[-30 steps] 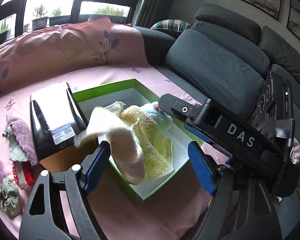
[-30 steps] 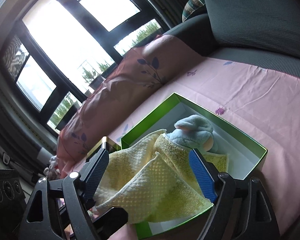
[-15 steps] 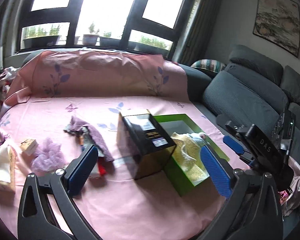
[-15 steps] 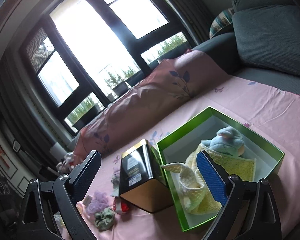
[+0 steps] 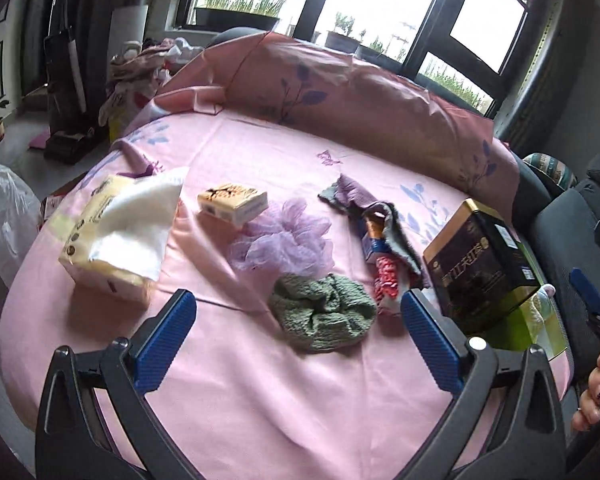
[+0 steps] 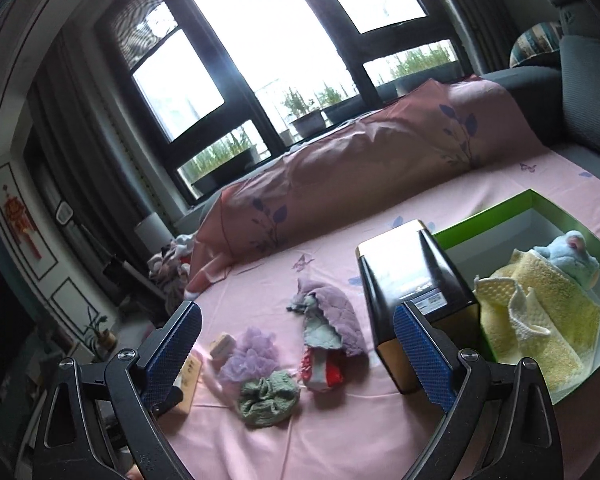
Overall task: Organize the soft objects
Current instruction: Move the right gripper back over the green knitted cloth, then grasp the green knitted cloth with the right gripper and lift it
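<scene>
Both the left gripper (image 5: 298, 336) and right gripper (image 6: 296, 350) stand wide open and empty over the pink sheet (image 5: 260, 392), evidently lined up on the green knitted piece (image 5: 322, 322) awaiting sorting; only the right wrist view shows the green box (image 6: 484, 214) holding the yellow towel (image 6: 540, 320) and blue plush toy (image 6: 572, 252).

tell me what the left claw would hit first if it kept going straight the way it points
Most likely the green knitted piece: it lies centred between the open fingers of the left claw, on the pink sheet, nearer than the purple mesh puff. Depth is hard to judge through the fisheye.
</scene>
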A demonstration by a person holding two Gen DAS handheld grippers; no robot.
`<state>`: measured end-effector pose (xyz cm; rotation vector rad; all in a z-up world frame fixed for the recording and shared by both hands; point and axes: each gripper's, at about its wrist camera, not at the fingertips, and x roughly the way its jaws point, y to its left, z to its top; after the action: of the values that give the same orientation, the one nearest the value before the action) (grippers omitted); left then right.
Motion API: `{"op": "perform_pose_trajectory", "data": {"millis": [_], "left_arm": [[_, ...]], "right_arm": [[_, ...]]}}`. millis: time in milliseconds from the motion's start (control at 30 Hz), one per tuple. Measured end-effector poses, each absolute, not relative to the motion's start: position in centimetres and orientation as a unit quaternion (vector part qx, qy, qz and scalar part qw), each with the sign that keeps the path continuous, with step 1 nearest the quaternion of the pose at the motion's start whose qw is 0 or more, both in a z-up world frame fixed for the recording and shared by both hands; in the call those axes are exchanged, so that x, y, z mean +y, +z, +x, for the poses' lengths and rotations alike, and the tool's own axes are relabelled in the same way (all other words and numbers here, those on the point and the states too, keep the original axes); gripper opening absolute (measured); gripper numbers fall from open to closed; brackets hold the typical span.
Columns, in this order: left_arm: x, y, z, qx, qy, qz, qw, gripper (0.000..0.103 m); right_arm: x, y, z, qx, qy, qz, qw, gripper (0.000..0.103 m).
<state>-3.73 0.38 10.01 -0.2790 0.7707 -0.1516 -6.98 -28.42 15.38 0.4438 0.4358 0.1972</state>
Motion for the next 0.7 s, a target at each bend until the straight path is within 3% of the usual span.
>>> {"op": "perform_pose_trajectory", "data": {"millis": [267,400,567,633,700], "left_arm": [[0.7,4.8,-1.1,0.436,-0.067,-0.145,0.885,0.099],[0.8,4.0,-0.3,0.443,-0.071,-0.153,0.880,0.099],[1.1,3.2,0.6,0.456,-0.065,-0.147,0.875,0.096],[1.3,3.0,1.0,0.460,-0.066,-0.151,0.872,0.093],[1.4,2.8,1.5,0.464,-0.067,-0.160,0.869,0.090]], "right_arm": [[-21.2,12.8,-3.3,0.296,0.146,0.151,0.932,0.097],[-19.7,10.6,-1.2,0.337,0.178,0.174,0.908,0.097],[-18.0,8.3,1.3,0.386,0.188,0.173,0.886,0.083],[-17.2,7.6,2.2,0.403,0.193,0.163,0.879,0.067],[-16.6,6.8,3.1,0.419,0.190,0.153,0.875,0.065]]}}
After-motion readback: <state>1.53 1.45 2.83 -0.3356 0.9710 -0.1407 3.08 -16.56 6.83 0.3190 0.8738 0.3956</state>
